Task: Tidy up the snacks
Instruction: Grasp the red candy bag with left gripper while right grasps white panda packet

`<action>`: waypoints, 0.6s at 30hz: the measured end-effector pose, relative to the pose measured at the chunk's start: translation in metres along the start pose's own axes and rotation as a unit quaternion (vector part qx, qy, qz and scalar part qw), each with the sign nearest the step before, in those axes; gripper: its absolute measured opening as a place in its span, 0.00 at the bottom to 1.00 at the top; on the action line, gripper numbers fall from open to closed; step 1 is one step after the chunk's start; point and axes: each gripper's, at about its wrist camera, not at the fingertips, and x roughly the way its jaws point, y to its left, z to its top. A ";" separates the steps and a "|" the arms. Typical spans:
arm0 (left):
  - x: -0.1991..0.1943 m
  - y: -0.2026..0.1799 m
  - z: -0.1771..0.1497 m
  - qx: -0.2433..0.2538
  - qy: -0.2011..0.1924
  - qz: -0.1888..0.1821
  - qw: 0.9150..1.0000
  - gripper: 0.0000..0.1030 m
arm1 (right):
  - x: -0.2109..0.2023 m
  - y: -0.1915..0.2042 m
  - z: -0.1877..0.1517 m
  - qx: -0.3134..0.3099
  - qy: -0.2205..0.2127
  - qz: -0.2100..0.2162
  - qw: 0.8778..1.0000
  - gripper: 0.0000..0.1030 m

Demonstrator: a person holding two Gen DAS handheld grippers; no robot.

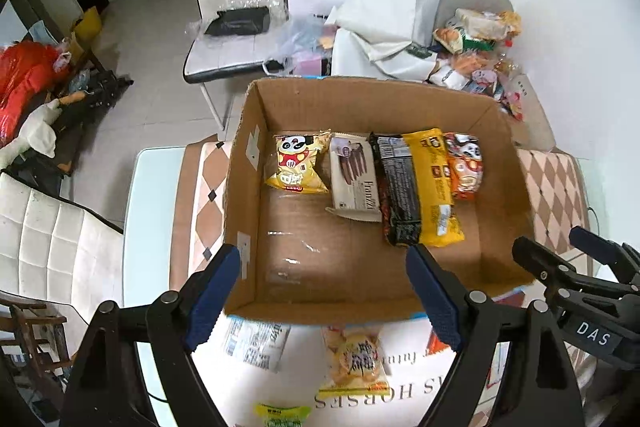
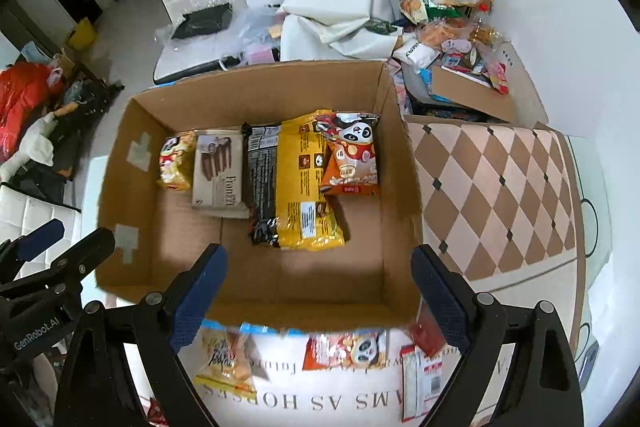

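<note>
Cardboard box beyond left hand-held gripper

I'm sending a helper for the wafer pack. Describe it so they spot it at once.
Look inside the open brown cardboard box on the table. Along its far wall lies a row of snack packets; the cream-white flat wafer pack is second from the left. Only it shows brown wafer sticks and cursive lettering.

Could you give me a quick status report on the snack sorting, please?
Left gripper and right gripper open, empty, above cardboard box. Five snacks lined along far wall. Loose packets near side. Nothing blocking.
</note>
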 end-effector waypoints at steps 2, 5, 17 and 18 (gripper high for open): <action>-0.015 -0.002 -0.006 0.000 -0.008 -0.003 1.000 0.82 | -0.011 -0.001 -0.006 0.002 -0.006 0.003 1.000 0.92; -0.038 -0.002 -0.016 -0.001 -0.024 -0.005 1.000 0.82 | -0.034 -0.002 -0.017 0.006 -0.019 0.013 1.000 0.92; -0.086 -0.002 -0.105 0.001 -0.021 0.012 1.000 0.82 | -0.075 -0.014 -0.102 0.016 0.019 0.062 0.998 0.92; -0.083 -0.001 -0.114 0.000 -0.012 0.013 1.000 0.82 | -0.070 -0.014 -0.116 0.015 0.037 0.067 0.997 0.92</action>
